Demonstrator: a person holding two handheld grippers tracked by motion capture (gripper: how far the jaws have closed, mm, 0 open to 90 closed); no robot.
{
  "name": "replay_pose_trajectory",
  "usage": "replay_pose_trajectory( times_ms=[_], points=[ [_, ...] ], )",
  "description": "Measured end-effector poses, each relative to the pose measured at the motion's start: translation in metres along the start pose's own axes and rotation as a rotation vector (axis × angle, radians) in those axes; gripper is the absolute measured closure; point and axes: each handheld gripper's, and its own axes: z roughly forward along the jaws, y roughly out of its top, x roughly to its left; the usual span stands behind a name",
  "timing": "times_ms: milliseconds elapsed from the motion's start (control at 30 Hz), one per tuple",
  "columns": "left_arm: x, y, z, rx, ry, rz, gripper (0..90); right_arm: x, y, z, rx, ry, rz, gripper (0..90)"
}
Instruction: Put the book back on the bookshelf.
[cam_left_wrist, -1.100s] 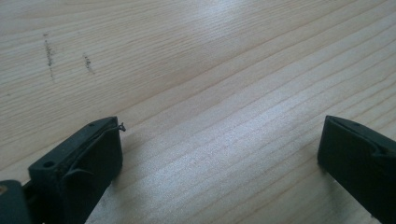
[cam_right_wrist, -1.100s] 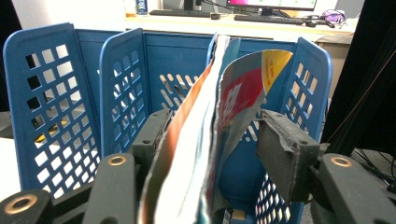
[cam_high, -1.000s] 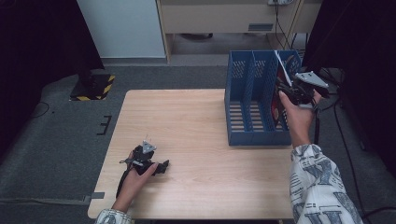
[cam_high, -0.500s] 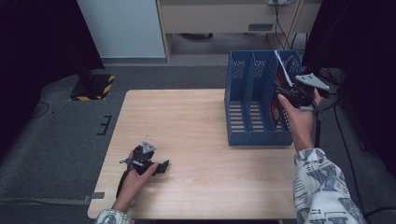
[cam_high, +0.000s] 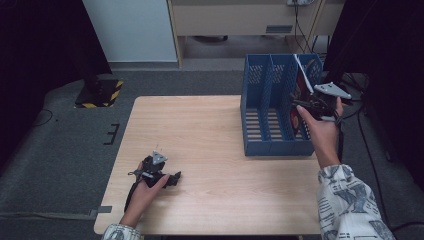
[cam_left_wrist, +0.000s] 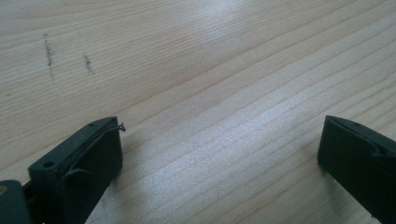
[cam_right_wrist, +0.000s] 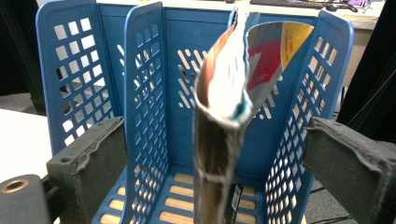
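Observation:
A blue file rack with three slots stands at the table's right side. A magazine stands upright in its rightmost slot, curled at the top. My right gripper is at that slot, held by a hand in a patterned sleeve. In the right gripper view its jaws have just been opening and stand wide on either side of the magazine, with neither pad pressing it. My left gripper rests low on the wooden table near the front left, open with bare wood between its jaws.
The rack's left and middle slots hold nothing visible. A cable trails from the right gripper past the table's right edge. Grey carpet surrounds the table, with a yellow-black striped base at the far left.
The right hand has shifted very slightly at the rack's right slot. The left hand and its gripper have stayed still on the table.

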Motion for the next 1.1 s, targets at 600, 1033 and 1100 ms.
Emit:
replay_pose_trajectory(
  times_ms=[600,1033,1100],
  points=[
    [0.0,0.0,0.0,0.0,-0.001,0.001,0.0,-0.002,-0.016,-0.019,0.031,0.025,-0.004,4.5],
    [0.0,0.0,0.0,0.0,-0.001,0.001,0.0,0.006,-0.03,-0.038,0.084,0.071,-0.029,4.0],
    [0.0,0.0,0.0,0.0,-0.001,0.001,0.0,0.008,-0.033,-0.04,0.088,0.068,-0.029,3.2]
  ],
)
